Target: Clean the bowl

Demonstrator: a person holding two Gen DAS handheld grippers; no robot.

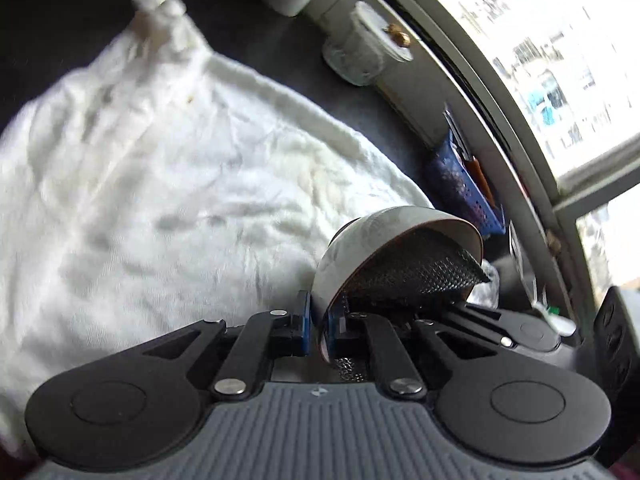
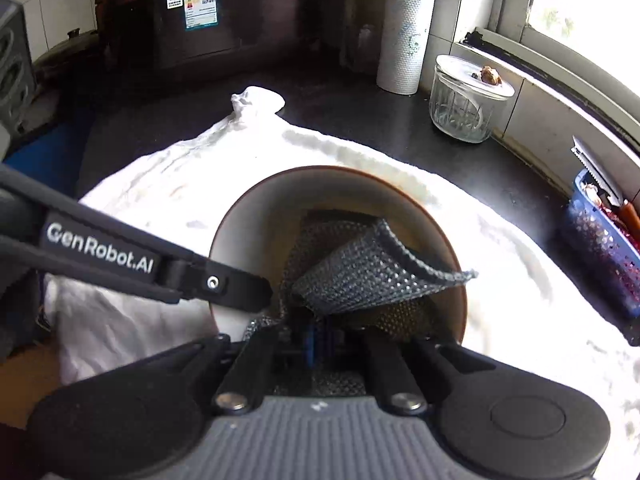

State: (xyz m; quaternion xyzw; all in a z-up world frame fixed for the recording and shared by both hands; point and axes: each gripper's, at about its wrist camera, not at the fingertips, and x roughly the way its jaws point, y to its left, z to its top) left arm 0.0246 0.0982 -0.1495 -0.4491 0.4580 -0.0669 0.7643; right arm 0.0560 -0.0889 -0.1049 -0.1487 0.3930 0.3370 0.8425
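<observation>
1. Mid-scrub, by my read: the grey mesh cloth sits inside the bowl, whose visible inner wall looks fairly clean; rim and outside may be left.
2. The left gripper is pinched tight on the bowl's rim, low centre of the left view, tipping it on its side.
3. The right gripper is clamped on the cloth, bottom centre of the right view, just below the bowl.
4. The bowl is above the white towel, centre frame.
</observation>
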